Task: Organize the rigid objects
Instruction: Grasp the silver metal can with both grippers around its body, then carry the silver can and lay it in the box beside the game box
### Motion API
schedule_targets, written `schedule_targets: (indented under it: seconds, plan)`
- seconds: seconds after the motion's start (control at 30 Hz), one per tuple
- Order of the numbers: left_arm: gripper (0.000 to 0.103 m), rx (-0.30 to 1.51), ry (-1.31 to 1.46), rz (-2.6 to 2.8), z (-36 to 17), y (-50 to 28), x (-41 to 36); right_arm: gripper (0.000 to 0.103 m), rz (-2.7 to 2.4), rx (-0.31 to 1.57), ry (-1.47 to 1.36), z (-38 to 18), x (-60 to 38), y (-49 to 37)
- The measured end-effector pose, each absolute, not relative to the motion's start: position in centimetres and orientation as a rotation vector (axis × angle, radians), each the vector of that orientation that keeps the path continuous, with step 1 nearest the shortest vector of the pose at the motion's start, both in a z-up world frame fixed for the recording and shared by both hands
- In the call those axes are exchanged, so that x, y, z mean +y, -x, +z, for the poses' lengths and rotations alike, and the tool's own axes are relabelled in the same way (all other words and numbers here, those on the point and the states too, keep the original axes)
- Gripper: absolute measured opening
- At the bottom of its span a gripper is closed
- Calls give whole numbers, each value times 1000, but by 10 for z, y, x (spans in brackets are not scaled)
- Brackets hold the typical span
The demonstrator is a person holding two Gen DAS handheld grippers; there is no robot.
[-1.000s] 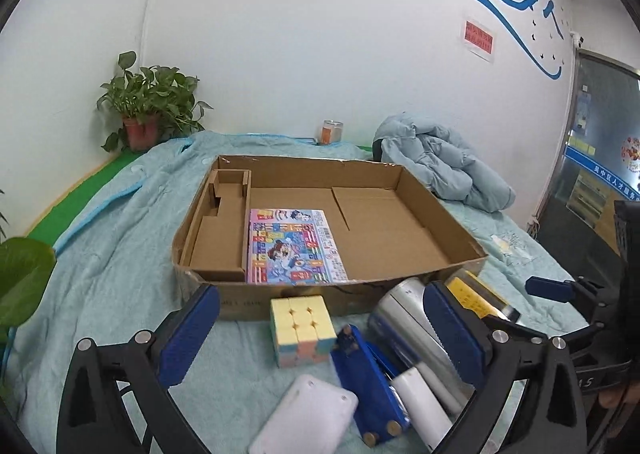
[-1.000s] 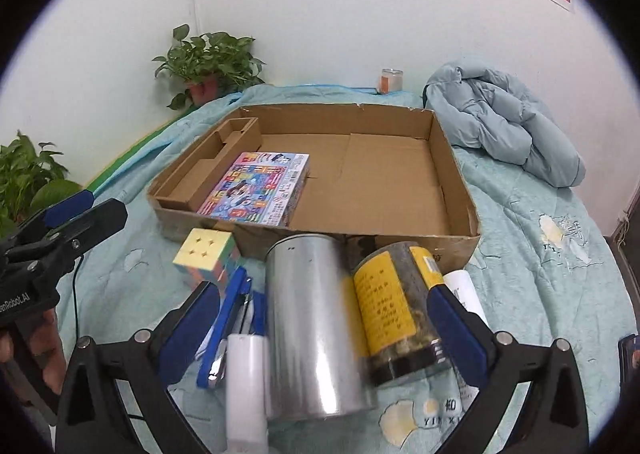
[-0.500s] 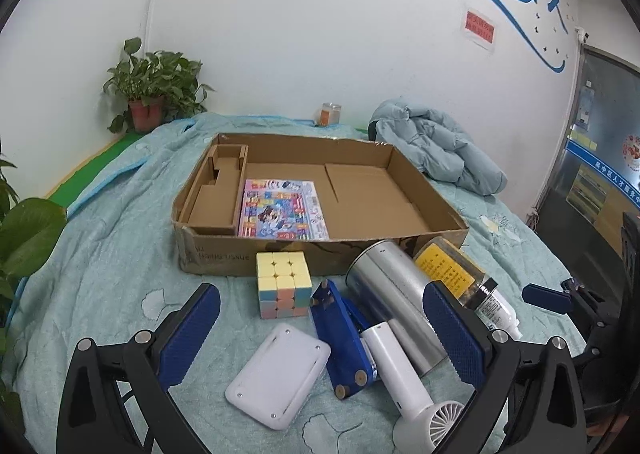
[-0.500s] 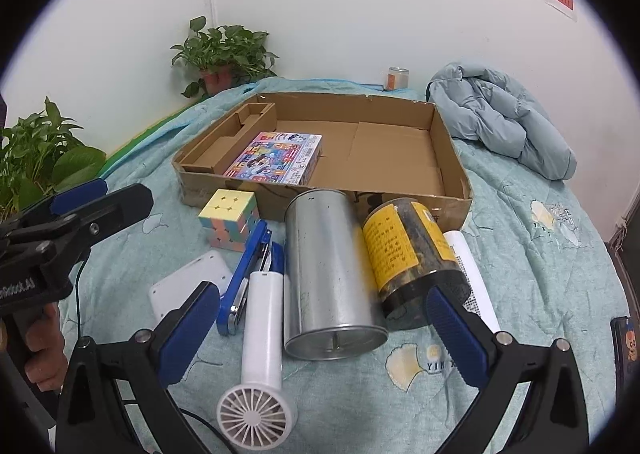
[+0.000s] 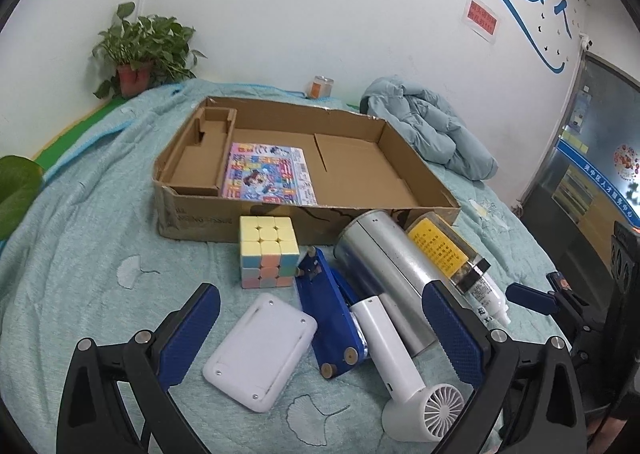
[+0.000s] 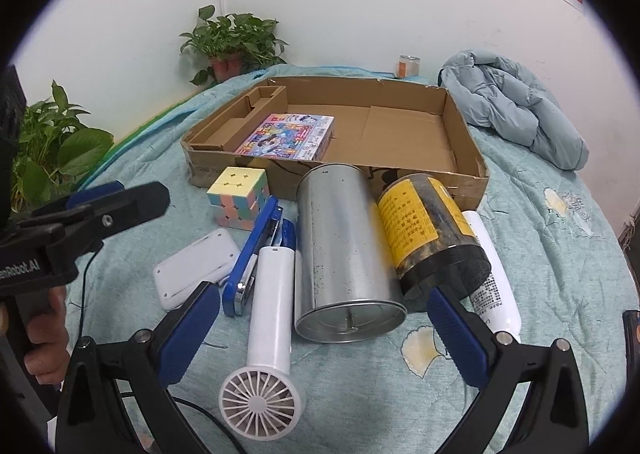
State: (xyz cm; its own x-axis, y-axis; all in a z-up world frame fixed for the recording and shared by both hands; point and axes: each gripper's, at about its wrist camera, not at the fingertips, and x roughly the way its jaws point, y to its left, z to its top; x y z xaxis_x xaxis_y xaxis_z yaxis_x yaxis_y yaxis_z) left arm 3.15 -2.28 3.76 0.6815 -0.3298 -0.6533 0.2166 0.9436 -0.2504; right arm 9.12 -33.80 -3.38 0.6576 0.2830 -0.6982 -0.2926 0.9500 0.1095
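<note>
Where the silver tin lies, the white tube behind the yellow-labelled jar is half hidden | stapler is partly covered by handheld fan | pastel cube sits before cardboard box | left gripper and right gripper are held wide, empty.

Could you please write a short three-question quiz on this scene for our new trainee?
1. True or false: the cardboard box already holds the colourful booklet.
2. What lies directly between the silver can and the white tube? A) puzzle cube B) yellow-labelled jar C) blue stapler
3. Fill in: both the left gripper and right gripper are ____.

Key: 1 true; 2 B, the yellow-labelled jar; 3 open.
</note>
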Motion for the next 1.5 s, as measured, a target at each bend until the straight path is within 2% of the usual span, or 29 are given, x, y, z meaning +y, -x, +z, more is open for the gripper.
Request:
schedule_targets:
  seconds: [0.23, 0.33, 0.43, 0.6, 0.63, 0.77, 0.9, 0.97, 1.17, 1.37, 1.5]
  plan:
    - [101, 856, 274, -476, 23, -66, -38, 102, 380, 823, -71, -37, -377, -113]
    - [101, 902, 298, -547, 17, -89, -54, 98, 421, 864, -120, -42, -388, -125]
    - [101, 950, 299, -589, 11, -111, -68, 93, 462, 896, -167, -45, -389, -135]
    - [98, 1039, 321, -653, -9, -148, -90, 76, 493, 982, -145, -61, -371, -151]
    - [95, 1055, 321, -655, -13, -152, -94, 75, 493, 999, -146, -65, -370, -153]
    - [94, 1111, 283, -682, -27, -170, -112, 72, 477, 1027, -158, -73, -368, -160]
    - [92, 1169, 247, -638, -42, -184, -121, 72, 460, 1041, -173, -78, -366, -162]
    - [88, 1197, 243, -626, -51, -188, -124, 72, 456, 1053, -189, -79, -367, -163]
    - [90, 1219, 229, -632, -58, -197, -130, 73, 438, 1090, -207, -78, -367, -170]
    - [93, 1257, 186, -616, -62, -202, -144, 80, 442, 1133, -204, -86, -359, -180]
    - [93, 1271, 186, -621, -64, -202, -146, 82, 425, 1137, -187, -89, -354, -181]
